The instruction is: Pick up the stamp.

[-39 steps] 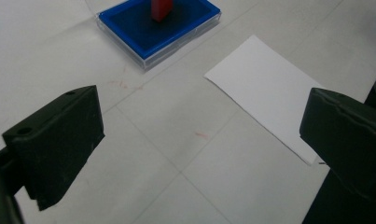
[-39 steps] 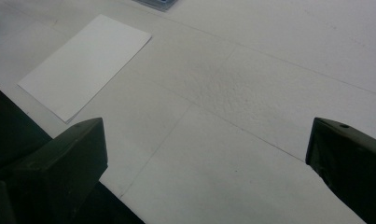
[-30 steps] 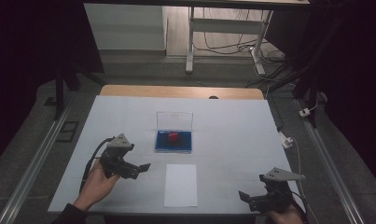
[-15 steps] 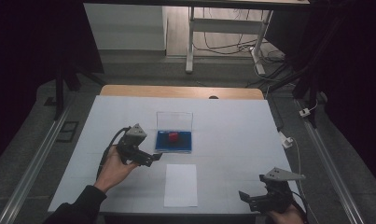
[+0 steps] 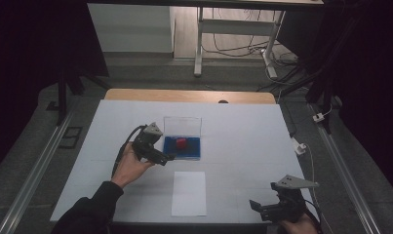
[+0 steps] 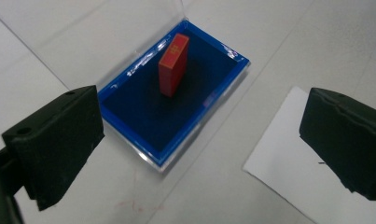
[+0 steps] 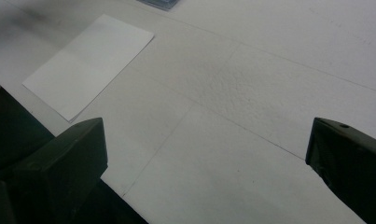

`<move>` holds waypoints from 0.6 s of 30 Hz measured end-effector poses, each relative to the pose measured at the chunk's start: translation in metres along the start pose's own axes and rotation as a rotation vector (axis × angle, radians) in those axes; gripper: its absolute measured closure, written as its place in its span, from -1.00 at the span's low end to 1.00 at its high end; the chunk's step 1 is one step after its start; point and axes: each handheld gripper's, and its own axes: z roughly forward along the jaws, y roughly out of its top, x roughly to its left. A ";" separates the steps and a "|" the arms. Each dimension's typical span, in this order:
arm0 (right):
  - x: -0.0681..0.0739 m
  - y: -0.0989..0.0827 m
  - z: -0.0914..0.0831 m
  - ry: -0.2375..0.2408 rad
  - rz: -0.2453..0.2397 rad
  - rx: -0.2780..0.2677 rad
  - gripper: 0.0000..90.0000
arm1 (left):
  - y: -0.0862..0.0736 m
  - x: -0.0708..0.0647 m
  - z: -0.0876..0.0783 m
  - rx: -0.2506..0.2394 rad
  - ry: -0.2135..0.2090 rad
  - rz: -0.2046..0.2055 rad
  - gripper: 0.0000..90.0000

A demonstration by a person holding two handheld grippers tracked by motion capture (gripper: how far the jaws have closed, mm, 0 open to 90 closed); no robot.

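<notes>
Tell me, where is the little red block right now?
In the high view, the red block stands upright in the blue tray of the open clear case, mid-table, just right of the left hand-held gripper and beyond the white paper.

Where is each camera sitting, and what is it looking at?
High view: above the person's side, looking down at the table, both forearms and grippers.
Left gripper view: rides the left gripper, open jaws framing the red block in the blue case.
Right gripper view: rides the right gripper, open jaws over table.
All views share the white paper.
</notes>
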 end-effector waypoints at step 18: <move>0.000 0.000 0.000 0.005 0.000 0.008 -1.00 | 0.024 0.010 0.050 0.081 -0.017 0.109 -0.84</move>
